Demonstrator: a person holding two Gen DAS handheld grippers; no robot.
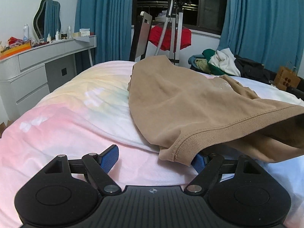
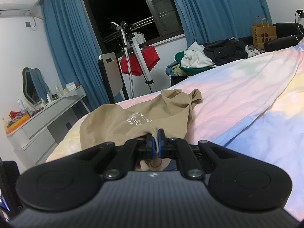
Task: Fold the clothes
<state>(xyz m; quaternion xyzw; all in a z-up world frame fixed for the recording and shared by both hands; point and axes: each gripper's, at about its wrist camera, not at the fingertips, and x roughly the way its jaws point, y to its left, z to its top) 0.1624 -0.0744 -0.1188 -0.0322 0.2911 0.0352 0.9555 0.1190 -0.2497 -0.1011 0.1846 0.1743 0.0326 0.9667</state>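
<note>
A tan T-shirt [image 1: 180, 102] lies crumpled on a pastel tie-dye bed sheet [image 1: 66, 117]. In the left wrist view my left gripper [image 1: 153, 156] is open, low over the sheet, with the shirt's ribbed collar edge draped over its right finger [image 1: 198, 161]. The left finger [image 1: 110, 156] is bare. In the right wrist view my right gripper [image 2: 156, 142] is shut on a fold of the same tan shirt [image 2: 133, 119], whose white printed logo faces up. The sheet [image 2: 237, 98] stretches away to the right.
A grey dressing table [image 1: 43, 62] with a mirror and bottles stands left of the bed. Past the bed's far edge are a garment steamer with a red garment [image 1: 169, 36], a heap of clothes [image 1: 224, 62], a paper bag [image 1: 286, 79] and blue curtains.
</note>
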